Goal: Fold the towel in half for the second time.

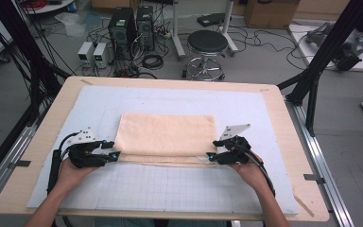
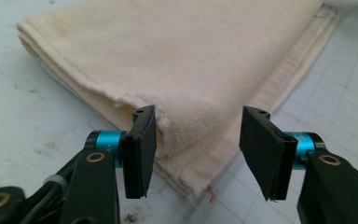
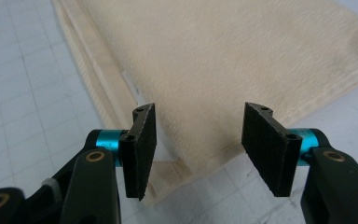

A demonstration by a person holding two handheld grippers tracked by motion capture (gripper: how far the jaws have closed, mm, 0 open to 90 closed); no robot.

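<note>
A pale wooden worktop point(image 1: 288, 142) carries a light blue gridded mat point(image 1: 170, 189), and on the grey floor beyond it stand a round black stool point(image 1: 207, 42), two computer towers point(image 1: 131, 26), two small white boxes point(image 1: 93, 52) and tangled black cables point(image 1: 152, 60).

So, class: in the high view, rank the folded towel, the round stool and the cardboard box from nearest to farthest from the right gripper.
1. Folded towel: beside the right gripper.
2. Round stool: beyond the table.
3. Cardboard box: top edge, farthest.
</note>
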